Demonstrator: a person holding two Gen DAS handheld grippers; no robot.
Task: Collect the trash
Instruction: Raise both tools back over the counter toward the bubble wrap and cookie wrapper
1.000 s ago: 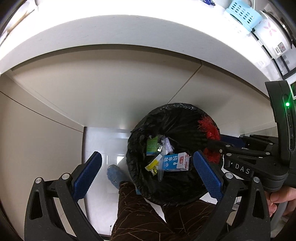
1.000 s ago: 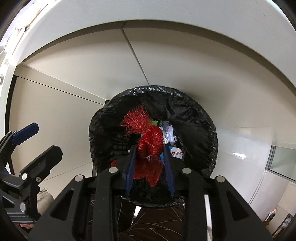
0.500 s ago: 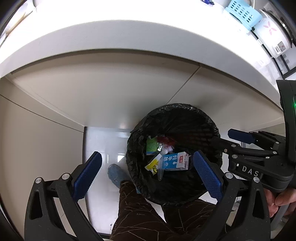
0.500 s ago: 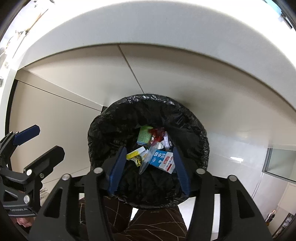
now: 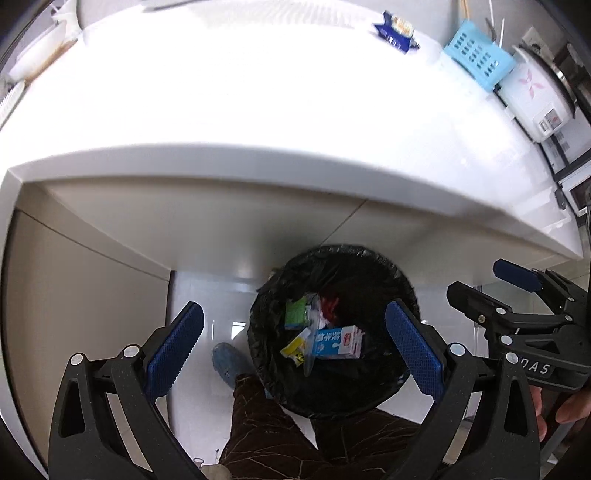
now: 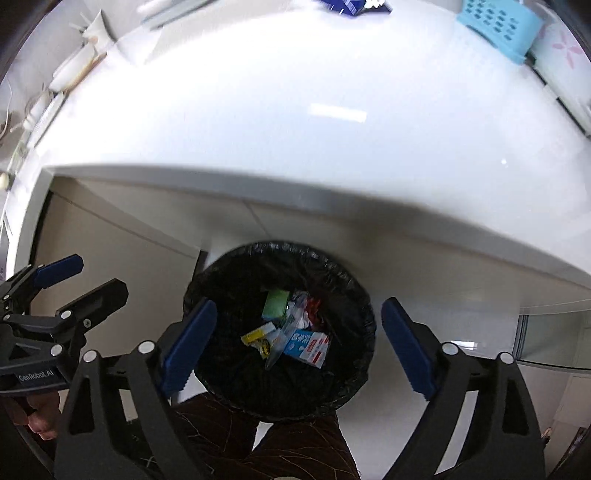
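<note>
Below the desk (image 6: 258, 122) edge, the lined bin (image 6: 354, 295) holds collected trash (image 6: 306, 343), both grippers' jaws stand wide and empty, the right gripper (image 6: 295, 347) having just opened, while a blue wrapper (image 5: 397, 31) remains on the desk.

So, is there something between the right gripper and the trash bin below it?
Nothing visible is. The right gripper hangs open and empty above the trash bin, whose mouth is uncovered; the red mesh already lies inside.
</note>
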